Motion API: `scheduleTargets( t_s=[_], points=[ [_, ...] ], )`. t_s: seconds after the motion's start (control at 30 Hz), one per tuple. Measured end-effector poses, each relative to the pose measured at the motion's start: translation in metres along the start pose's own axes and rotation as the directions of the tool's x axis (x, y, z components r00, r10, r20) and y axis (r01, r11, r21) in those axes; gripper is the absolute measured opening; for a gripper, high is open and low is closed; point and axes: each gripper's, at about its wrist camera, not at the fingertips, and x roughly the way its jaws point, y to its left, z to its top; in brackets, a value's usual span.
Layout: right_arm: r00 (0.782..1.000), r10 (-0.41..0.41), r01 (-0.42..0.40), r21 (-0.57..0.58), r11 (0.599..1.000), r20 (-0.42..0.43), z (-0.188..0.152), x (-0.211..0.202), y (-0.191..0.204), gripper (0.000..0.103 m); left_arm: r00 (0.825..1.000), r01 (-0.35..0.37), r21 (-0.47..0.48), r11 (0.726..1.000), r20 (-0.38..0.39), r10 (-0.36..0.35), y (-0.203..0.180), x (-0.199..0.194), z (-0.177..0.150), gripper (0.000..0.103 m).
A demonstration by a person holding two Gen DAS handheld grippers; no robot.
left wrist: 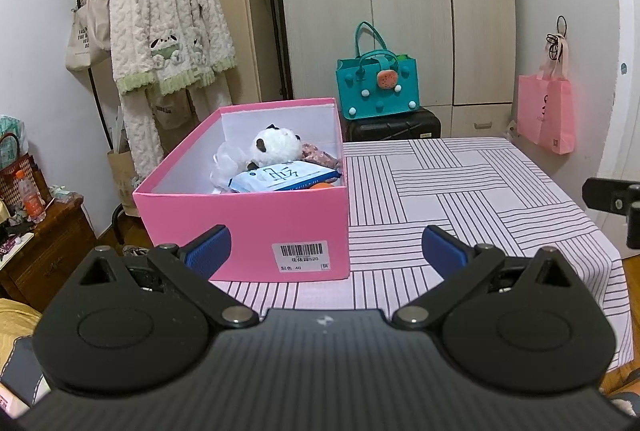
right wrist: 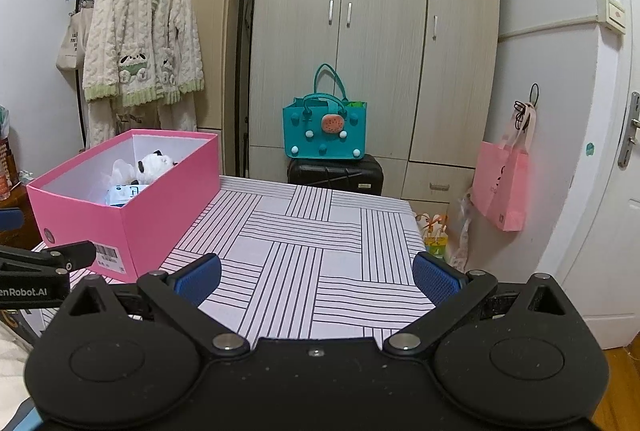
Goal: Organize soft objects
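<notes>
A pink box (left wrist: 248, 227) stands open on the left part of the striped tablecloth (left wrist: 460, 199). Inside it lie a panda plush (left wrist: 276, 147), a blue-and-white wipes pack (left wrist: 284, 179), a white crumpled bag (left wrist: 226, 161), a floral cloth (left wrist: 318, 155) and something orange (left wrist: 324, 186). My left gripper (left wrist: 326, 251) is open and empty just in front of the box. My right gripper (right wrist: 318, 277) is open and empty over the tablecloth (right wrist: 304, 239), right of the box (right wrist: 132, 215). The panda (right wrist: 154, 165) and the pack (right wrist: 124, 193) also show in the right wrist view.
A teal bag (left wrist: 378, 87) sits on a black suitcase (left wrist: 394, 127) behind the table, before a wardrobe (left wrist: 400, 3). A fleece robe (left wrist: 168, 43) hangs on a rack at left. A pink bag (left wrist: 546, 111) hangs on the door. A wooden cabinet (left wrist: 44, 251) stands at left.
</notes>
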Motion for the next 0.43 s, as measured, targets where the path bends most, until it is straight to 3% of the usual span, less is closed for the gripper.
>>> scheduleTargets(
  t_s=[0.43],
  points=[
    [1.000, -0.002, 0.002, 0.001, 1.000, -0.006, -0.0028, 0.0015, -0.0005, 0.103, 1.000, -0.001, -0.004, 1.000, -0.002, 0.001, 0.0003, -0.0001, -0.0006, 0.103]
  ],
)
